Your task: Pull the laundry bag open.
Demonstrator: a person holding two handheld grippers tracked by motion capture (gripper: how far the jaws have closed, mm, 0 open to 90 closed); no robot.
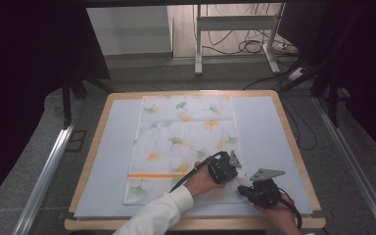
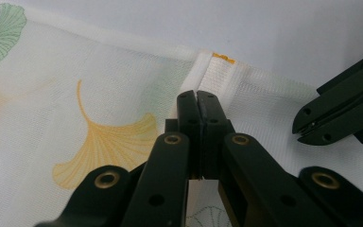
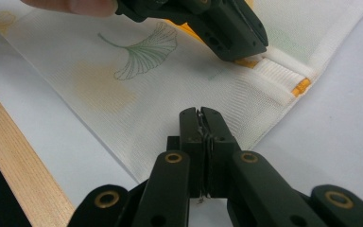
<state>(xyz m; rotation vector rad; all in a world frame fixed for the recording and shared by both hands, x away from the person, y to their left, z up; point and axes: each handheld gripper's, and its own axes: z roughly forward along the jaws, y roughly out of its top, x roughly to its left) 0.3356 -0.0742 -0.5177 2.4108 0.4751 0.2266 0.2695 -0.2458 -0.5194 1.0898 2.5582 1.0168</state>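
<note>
While the left gripper (image 2: pixel 197 97) pinches the cloth (image 1: pixel 181 142) at its hem (ginkgo-leaf print), the right gripper (image 3: pixel 201 113) clenches the cloth's edge — both near one corner.

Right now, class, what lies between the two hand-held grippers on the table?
In the high view, only a short stretch of the ginkgo-print cloth, near its right edge, separates the left hand-held gripper from the right hand-held gripper.

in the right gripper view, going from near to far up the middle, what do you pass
Right gripper, jaws closed on the cloth's near edge → white ginkgo-print cloth → folded white band at its hem → left gripper, closed on the cloth.
</note>
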